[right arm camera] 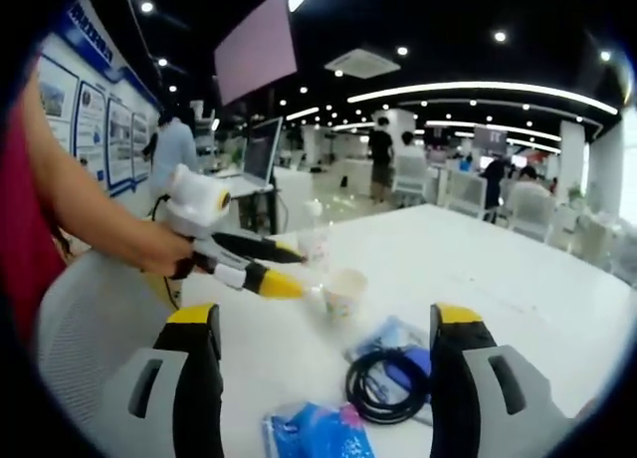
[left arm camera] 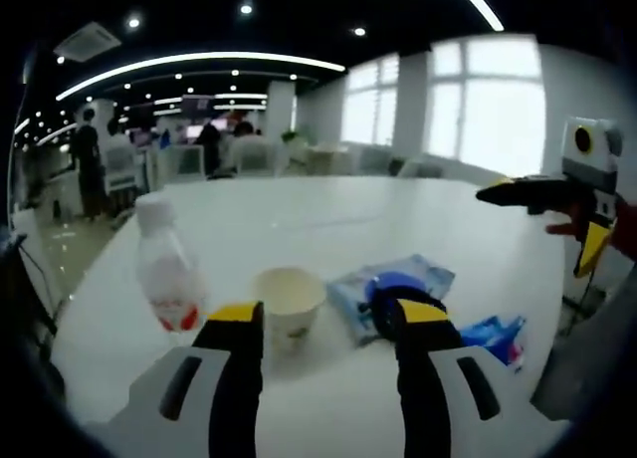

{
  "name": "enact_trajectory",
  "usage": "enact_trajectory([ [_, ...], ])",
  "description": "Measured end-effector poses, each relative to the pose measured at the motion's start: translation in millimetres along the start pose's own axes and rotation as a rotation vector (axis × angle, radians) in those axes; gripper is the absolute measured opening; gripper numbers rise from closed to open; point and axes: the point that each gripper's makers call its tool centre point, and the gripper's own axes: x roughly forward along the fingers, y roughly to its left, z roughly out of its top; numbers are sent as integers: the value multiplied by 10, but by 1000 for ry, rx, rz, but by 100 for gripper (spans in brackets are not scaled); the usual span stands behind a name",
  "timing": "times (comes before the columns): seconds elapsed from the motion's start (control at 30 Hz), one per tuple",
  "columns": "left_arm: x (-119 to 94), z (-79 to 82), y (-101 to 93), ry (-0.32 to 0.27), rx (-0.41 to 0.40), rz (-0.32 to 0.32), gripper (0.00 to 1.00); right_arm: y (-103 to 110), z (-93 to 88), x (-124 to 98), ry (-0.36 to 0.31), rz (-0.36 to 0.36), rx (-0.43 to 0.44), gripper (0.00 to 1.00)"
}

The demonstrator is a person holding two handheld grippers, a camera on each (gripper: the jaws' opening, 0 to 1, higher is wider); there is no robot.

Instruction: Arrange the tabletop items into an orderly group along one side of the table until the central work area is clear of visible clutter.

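Between my left gripper's (left arm camera: 326, 319) open jaws stands a paper cup (left arm camera: 287, 301), a little ahead of them on the white table (left arm camera: 348, 214). A clear bottle with a red label (left arm camera: 167, 271) is to the cup's left. A blue pouch (left arm camera: 398, 279) lies to the cup's right, and a small blue packet (left arm camera: 498, 337) lies further right. In the right gripper view my right gripper (right arm camera: 326, 324) hangs open above the table's near edge, over a black coiled cable (right arm camera: 383, 386) on the pouch and the packet (right arm camera: 318, 430). The left gripper (right arm camera: 302, 276) points at the cup (right arm camera: 343, 291).
The right gripper (left arm camera: 530, 232), held by a hand, hovers open at the table's right side. A grey chair back (right arm camera: 90, 329) is beside the person's arm. A laptop (right arm camera: 261, 149) sits on a further desk. People and chairs fill the office behind.
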Motion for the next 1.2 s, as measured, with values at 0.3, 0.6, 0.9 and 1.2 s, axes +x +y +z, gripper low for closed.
enact_trajectory([
  [0.3, 38, -35, -535, 20, 44, -125, 48, -104, -112, -277, 25, -65, -1, 84],
  [0.6, 111, -209, -845, 75, 81, -205, 47, -157, -373, -491, 75, -128, 24, 84],
  [0.9, 151, -418, -1035, 149, 114, -267, 46, -204, -707, -647, 154, -164, 72, 84],
  [1.2, 166, -631, -1100, 229, 129, -306, 42, -184, -1172, -778, 282, -177, 178, 77],
])
